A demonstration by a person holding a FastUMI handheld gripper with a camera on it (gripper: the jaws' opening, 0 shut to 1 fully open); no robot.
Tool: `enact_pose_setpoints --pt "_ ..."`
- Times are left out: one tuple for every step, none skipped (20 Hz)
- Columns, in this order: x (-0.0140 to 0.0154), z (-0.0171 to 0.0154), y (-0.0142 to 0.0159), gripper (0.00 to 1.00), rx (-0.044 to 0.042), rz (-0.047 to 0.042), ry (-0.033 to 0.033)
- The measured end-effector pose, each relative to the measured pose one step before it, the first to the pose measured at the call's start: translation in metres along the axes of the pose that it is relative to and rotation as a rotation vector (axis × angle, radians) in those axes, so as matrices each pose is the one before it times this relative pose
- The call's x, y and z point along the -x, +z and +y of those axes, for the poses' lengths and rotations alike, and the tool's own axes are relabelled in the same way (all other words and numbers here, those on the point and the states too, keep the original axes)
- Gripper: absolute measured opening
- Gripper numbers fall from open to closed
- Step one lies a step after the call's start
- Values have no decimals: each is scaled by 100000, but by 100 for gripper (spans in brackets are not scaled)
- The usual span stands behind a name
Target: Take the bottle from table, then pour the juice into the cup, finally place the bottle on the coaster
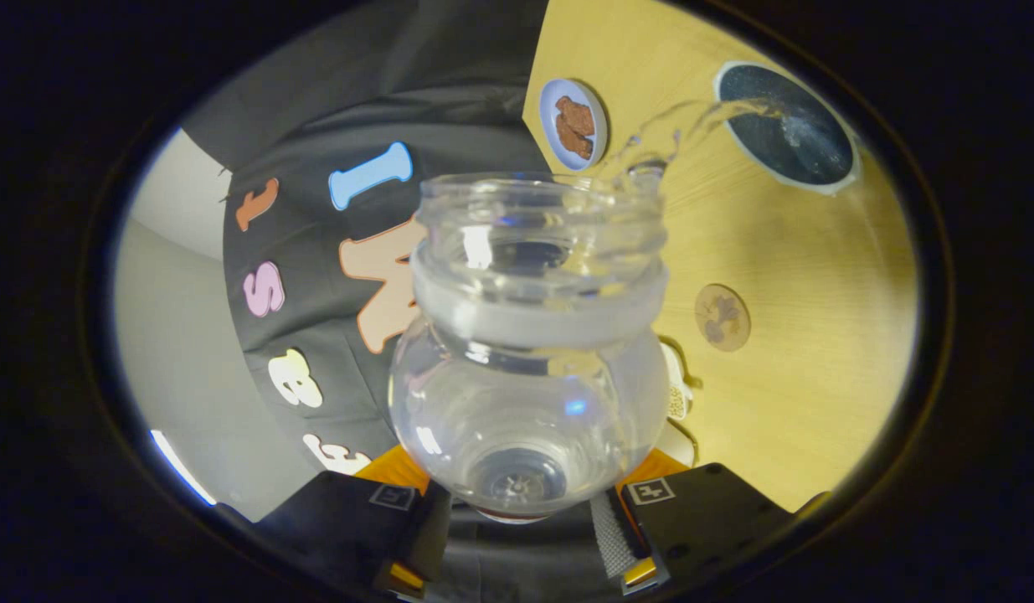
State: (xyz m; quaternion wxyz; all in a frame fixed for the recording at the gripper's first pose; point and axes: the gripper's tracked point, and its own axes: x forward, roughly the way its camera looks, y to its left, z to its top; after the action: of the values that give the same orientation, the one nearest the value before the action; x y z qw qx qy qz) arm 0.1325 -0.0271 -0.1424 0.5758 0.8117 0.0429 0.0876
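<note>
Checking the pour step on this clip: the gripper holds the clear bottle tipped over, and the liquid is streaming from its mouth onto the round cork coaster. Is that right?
Not quite. The gripper does hold the clear bottle tipped between its fingers, but the stream from its mouth arcs into the dark cup, not onto the cork coaster, which lies bare on the table nearer the fingers. The gripper view shows this.

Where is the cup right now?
In the gripper view the cup sits on the wooden table, beyond the tilted bottle, catching its stream.
</note>
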Motion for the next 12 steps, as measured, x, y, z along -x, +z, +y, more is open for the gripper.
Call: enact_pose_setpoints --pt "-127 82 11 76 -716 -65 -303" --pt "-178 -19 120 76 -949 -65 -467" --pt "-21 25 168 76 -878 -81 -504" --pt "-80 -116 62 76 -877 -112 -635" --pt "-156 118 16 76 -1150 -59 -355" --pt "-176 115 54 76 -1412 -52 -86" --pt "-204 149 -40 76 -1218 -28 -294" --pt "-144 -24 -34 76 -908 -48 -556" --pt "82 198 56 76 -848 -206 -151" --pt "-3 113 53 76 -844 -287 -166" --pt "26 92 142 76 -732 -271 -351" --pt "-87 -7 53 76 -731 -227 -248"
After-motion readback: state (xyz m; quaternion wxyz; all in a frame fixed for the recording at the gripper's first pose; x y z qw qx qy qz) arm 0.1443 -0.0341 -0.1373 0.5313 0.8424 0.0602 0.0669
